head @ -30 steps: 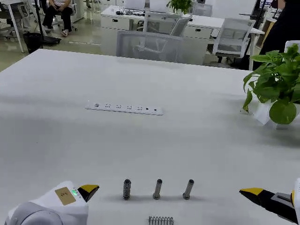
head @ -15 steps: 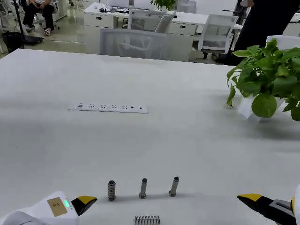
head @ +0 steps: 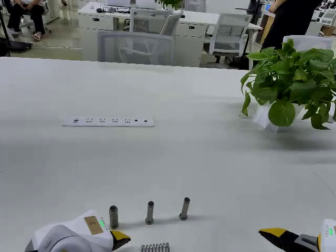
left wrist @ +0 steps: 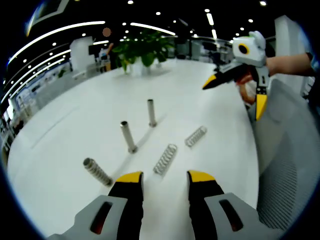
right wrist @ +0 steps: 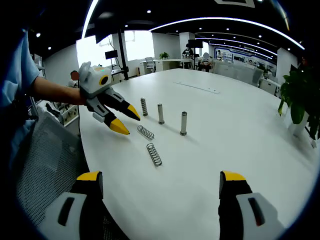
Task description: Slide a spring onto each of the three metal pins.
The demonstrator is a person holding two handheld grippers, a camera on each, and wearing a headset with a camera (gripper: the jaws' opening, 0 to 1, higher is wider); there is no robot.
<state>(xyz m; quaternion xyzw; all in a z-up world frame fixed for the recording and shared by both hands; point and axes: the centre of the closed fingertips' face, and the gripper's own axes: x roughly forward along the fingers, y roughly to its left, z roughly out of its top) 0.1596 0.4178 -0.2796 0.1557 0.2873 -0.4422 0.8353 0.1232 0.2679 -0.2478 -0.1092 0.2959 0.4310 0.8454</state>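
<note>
One of three fittings is done. The left pin (head: pixel 114 216) already wears a spring, while the middle pin (head: pixel 150 212) and right pin (head: pixel 184 208) stand bare. All three stand in a row near the front edge of the desk (head: pixel 210 157). Two loose springs lie flat just in front of the pins: the near spring (left wrist: pixel 165 159) and the far spring (left wrist: pixel 196 136). Two fittings appear to be left.

The left gripper (left wrist: pixel 165 177) hovers low just beside the left pin, aimed toward the near spring, with its fingers parted and empty. The right gripper (right wrist: pixel 161 177) hangs well apart to the right, near the desk edge. Its fingers are spread wide and hold nothing.
</note>
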